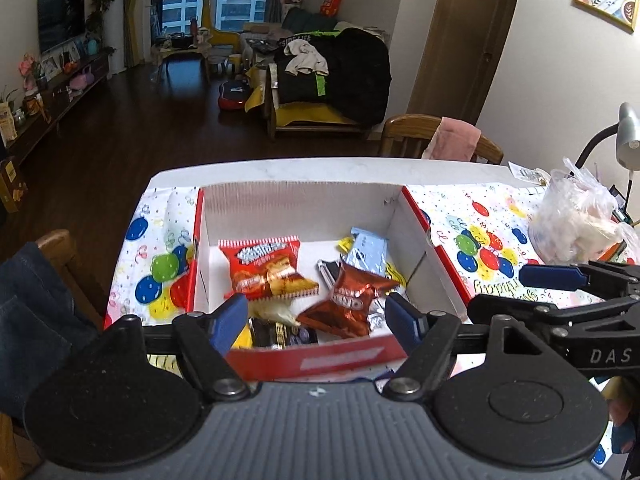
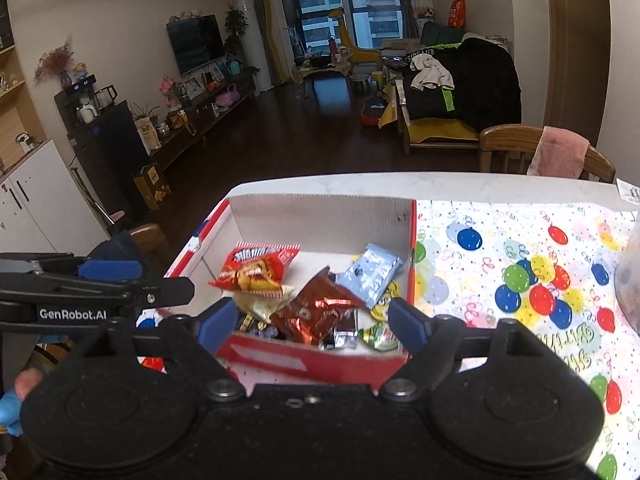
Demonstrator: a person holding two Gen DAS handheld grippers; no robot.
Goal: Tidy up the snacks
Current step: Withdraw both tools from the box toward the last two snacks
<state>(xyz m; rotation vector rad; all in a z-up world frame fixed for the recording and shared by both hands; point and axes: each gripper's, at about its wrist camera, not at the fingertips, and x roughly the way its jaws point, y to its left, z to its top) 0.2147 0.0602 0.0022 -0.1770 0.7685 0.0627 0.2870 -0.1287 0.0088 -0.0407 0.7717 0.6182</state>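
A red-and-white cardboard box (image 1: 298, 208) (image 2: 320, 210) stands on the table and holds several snack packets. Among them are a red packet (image 1: 264, 268) (image 2: 256, 270), a brown foil packet (image 1: 348, 304) (image 2: 316, 308), a pale blue packet (image 1: 366, 254) (image 2: 370, 272) and a small green one (image 2: 380, 338). My left gripper (image 1: 316, 318) hangs open over the box's near side, nothing between its blue pads. My right gripper (image 2: 310, 322) is also open above the near wall, empty. Each gripper shows at the edge of the other's view.
A balloon-print cloth (image 1: 480, 236) (image 2: 520, 280) covers the table. A clear plastic bag with white contents (image 1: 576, 220) sits at the right, a desk lamp (image 1: 624, 136) behind it. Wooden chairs (image 1: 420, 136) (image 2: 520, 148) stand at the far side, one bearing a pink cloth.
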